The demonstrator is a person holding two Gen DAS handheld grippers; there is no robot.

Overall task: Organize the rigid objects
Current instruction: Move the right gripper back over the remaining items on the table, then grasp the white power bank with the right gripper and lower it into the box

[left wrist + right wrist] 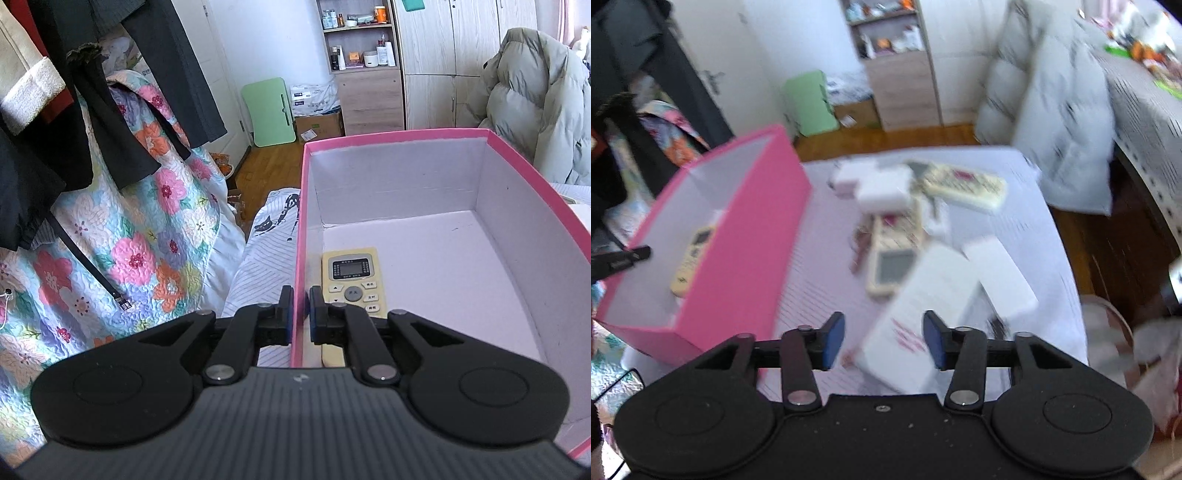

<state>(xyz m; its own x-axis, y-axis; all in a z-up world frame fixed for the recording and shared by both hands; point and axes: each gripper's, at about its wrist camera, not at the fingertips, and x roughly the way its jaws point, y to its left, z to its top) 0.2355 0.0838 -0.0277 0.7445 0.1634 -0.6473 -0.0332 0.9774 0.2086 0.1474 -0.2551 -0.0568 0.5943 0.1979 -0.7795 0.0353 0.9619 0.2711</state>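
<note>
Bed (820, 236): striped sheet, pink box (576, 221) on it.
Box contents: one remote (352, 280).
Left gripper (301, 314): clamped on box wall.
Right gripper (884, 341): open, empty.

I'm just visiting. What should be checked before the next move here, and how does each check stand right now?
1. Left gripper clamped on the box wall: ok.
2. Right gripper open, nothing between its pads: ok.
3. Free floor in the box beside the remote: ok.
4. Pile on the bed in the right gripper's view: ok.
5. Right gripper lined up on one item of the pile: cannot tell, the picture is blurred.
</note>
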